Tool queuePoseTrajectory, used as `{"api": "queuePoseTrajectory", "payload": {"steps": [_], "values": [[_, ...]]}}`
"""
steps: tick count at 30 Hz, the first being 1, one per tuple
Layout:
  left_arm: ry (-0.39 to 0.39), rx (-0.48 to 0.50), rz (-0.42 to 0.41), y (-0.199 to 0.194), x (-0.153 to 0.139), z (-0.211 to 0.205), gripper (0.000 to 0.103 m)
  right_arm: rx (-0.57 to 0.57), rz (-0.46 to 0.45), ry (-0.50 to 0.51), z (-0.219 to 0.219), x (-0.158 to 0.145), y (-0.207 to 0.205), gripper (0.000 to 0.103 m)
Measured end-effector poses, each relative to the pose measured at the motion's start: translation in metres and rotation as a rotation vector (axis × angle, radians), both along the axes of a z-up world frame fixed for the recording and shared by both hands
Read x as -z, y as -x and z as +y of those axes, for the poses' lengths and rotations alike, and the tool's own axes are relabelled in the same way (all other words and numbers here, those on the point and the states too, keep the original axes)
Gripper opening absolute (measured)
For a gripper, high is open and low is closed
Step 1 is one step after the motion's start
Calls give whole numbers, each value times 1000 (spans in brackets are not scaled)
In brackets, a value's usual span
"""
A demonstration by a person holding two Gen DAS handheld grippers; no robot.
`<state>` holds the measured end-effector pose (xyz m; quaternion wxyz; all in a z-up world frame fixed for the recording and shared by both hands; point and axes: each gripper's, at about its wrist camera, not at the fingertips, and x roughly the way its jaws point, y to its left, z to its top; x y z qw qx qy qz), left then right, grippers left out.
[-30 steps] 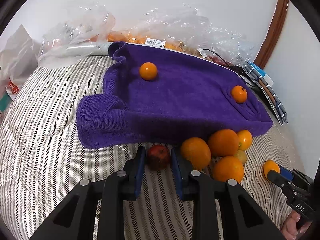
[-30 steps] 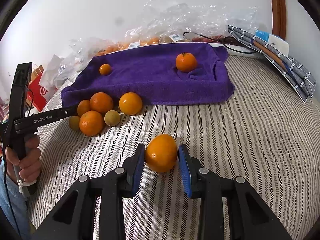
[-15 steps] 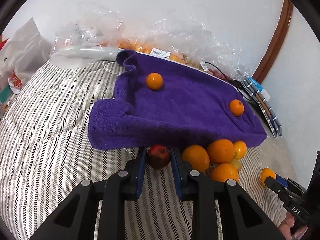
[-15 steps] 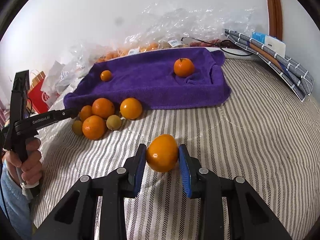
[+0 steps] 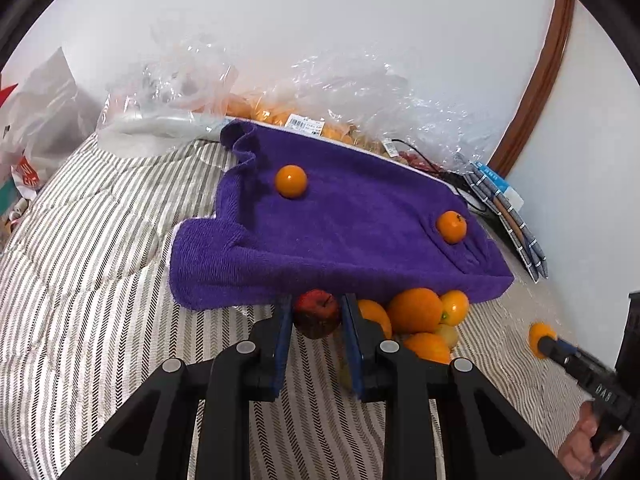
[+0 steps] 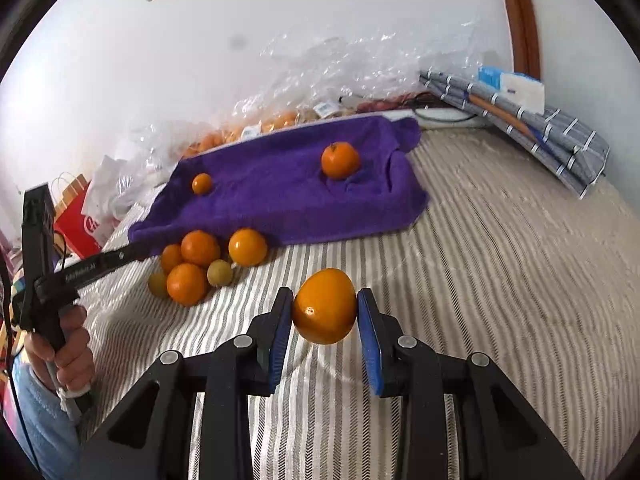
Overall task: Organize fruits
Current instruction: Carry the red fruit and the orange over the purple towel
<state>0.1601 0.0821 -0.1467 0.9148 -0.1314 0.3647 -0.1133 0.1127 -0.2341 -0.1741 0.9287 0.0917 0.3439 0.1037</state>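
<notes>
My left gripper (image 5: 316, 314) is shut on a red apple (image 5: 317, 313) and holds it above the striped bedding, just in front of the purple towel (image 5: 340, 236). Two small oranges (image 5: 291, 181) (image 5: 451, 227) lie on the towel. A pile of oranges (image 5: 416, 312) lies at the towel's front edge, right of the apple. My right gripper (image 6: 325, 308) is shut on a large orange (image 6: 325, 306), lifted off the bed in front of the towel (image 6: 280, 192). The pile (image 6: 200, 264) lies to its left.
Clear plastic bags with more fruit (image 5: 304, 96) lie along the wall behind the towel. Folded striped cloth with a small box (image 6: 520, 120) lies at the back right. A red paper bag (image 6: 78, 224) stands at the bed's left side.
Both grippers have risen with their fruit. The left one carried the apple up and forward to the towel's front edge. The right one lifted the orange off the bedding.
</notes>
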Motion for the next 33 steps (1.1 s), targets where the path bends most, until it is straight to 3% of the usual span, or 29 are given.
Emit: {"api": "queuePoseTrajectory", "payload": {"steps": [5, 11, 19, 26, 33], "values": [[-31, -8, -1, 9, -12, -1, 24, 19, -39, 27, -2, -25, -10, 33], [-23, -5, -47, 15, -49, 9, 24, 6, -90, 33, 1, -53, -39, 33], [-33, -67, -91, -29, -89, 14, 24, -25, -149, 35, 10, -78, -94, 33], [-22, -115, -72, -77, -70, -2, 24, -15, -141, 35, 8, -64, -123, 33], [-54, -112, 11, -98, -25, -12, 24, -25, -28, 47, 3, -27, -144, 33]]}}
